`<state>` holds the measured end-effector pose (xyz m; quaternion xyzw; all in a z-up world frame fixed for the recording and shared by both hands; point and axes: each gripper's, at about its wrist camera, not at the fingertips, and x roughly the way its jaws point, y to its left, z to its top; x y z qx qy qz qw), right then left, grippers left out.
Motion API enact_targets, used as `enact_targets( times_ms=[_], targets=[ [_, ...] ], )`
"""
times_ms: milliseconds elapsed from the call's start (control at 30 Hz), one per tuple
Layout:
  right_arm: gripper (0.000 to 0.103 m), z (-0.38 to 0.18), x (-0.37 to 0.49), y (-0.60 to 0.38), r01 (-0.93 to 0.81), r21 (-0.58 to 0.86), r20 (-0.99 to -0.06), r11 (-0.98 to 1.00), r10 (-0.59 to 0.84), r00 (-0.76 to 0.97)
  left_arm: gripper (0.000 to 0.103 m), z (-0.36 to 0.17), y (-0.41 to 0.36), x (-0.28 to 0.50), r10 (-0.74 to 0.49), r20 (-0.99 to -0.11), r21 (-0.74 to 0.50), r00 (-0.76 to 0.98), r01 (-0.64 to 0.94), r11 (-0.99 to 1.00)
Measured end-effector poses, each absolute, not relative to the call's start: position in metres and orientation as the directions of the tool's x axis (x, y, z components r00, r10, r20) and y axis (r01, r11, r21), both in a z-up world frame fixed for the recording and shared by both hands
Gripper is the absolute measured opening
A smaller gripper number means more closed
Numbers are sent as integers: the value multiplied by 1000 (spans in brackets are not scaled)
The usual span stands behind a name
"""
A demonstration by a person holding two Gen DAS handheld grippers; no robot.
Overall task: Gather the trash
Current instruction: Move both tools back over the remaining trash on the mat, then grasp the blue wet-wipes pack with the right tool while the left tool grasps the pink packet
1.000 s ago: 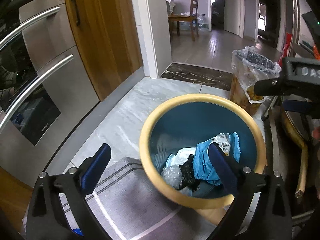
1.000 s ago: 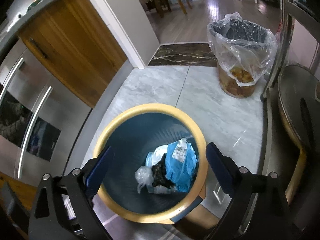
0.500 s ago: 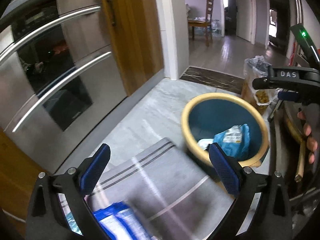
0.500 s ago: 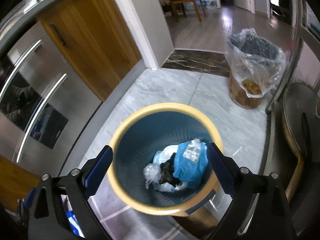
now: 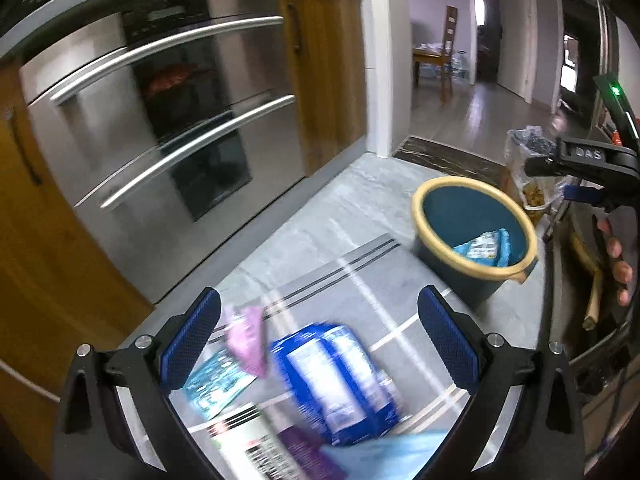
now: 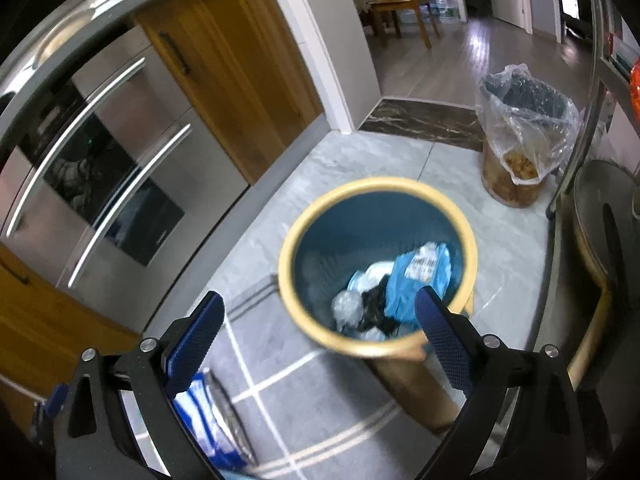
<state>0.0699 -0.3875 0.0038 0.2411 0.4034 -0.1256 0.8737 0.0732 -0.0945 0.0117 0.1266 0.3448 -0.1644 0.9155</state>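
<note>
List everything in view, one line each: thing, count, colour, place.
round plastic bin: one, blue with yellow rim, on the floor beside the mat; holds blue, white and black trash.
blue-and-white plastic packet: one, on the mat, between the left claw's fingers in that view.
pink wrapper: one, on the mat, left of the packet.
teal printed wrapper: one, on the mat.
striped floor mat: one, grey.
bag-lined bin: one, clear liner, near the doorway.
steel oven: one, silver, on the left.
wooden chair: one, far room.
left claw: open, empty.
right claw: open, empty.
</note>
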Motion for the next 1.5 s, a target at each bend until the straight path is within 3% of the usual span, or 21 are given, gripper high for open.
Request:
enact_targets(
  times_ms=[333,633,1100,1367,1500],
  targets=[
    [96,-13,58,-298,242,304,-805,921,113,582,97,1,-8,76,-96,-687,77,720,204,976],
    [96,-37,78,-244,134,224,-855,965,129,503,97,-13,53,88,-35,-734,4,679,56,998],
    [96,-94,110,-196,-7,146,-915,989,138,379,97,-59,27,132,-40,-785,78,619,162,984],
    [95,-124,128,-198,-8,187,-936,982,181,301,97,-110,6,155,8,-845,136,534,200,970],
    [89,-137,131,-196,-3,217,-942,976,211,260,88,-123,2,161,-2,-871,105,492,190,976]
  ],
)
